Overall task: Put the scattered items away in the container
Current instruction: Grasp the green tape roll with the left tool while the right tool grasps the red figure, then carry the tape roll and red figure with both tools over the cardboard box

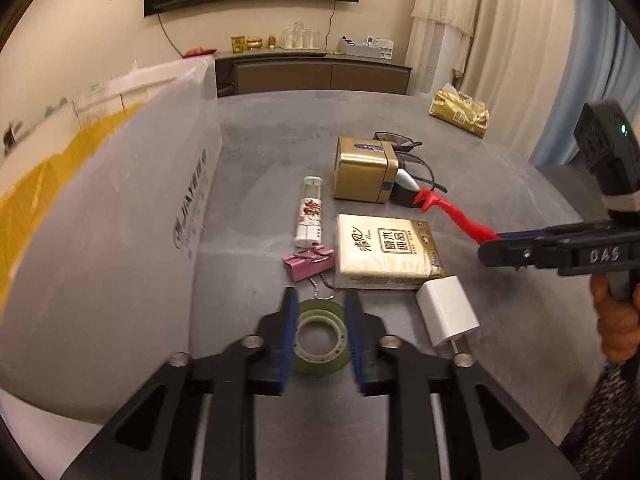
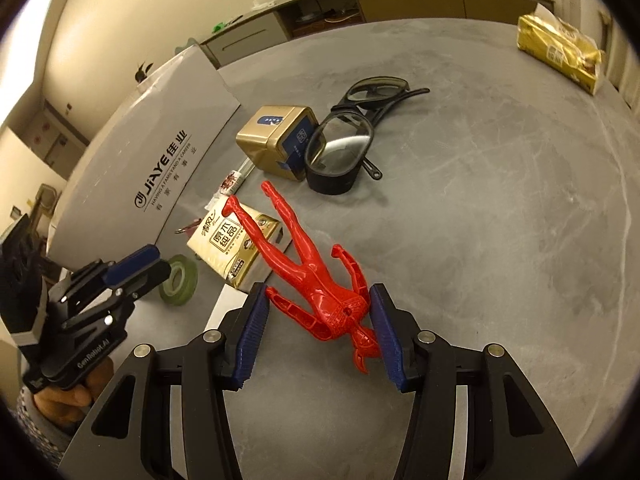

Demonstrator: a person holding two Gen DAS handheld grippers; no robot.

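Note:
A green tape roll (image 1: 320, 336) lies on the grey table between the blue pads of my left gripper (image 1: 321, 296), which is shut on its sides. From the right wrist view the same gripper (image 2: 154, 264) is low at the left with the tape roll (image 2: 180, 280) at its tips. My right gripper (image 2: 320, 292) is shut on a red plastic figure (image 2: 320, 280), gripped at the arms, legs pointing away. The figure (image 1: 448, 216) hangs above the table at the right. The container, a big grey-white box (image 1: 120, 220), stands along the left side of the table.
Ahead lie a tissue pack (image 1: 384, 256), a white charger (image 1: 446, 314), a pink binder clip (image 1: 306, 264), a floral white tube (image 1: 310, 212), a gold tin (image 1: 364, 170), and glasses and goggles (image 2: 340, 152). A gold packet (image 1: 460, 114) sits at the far right. A hand (image 1: 616, 320) holds the right gripper.

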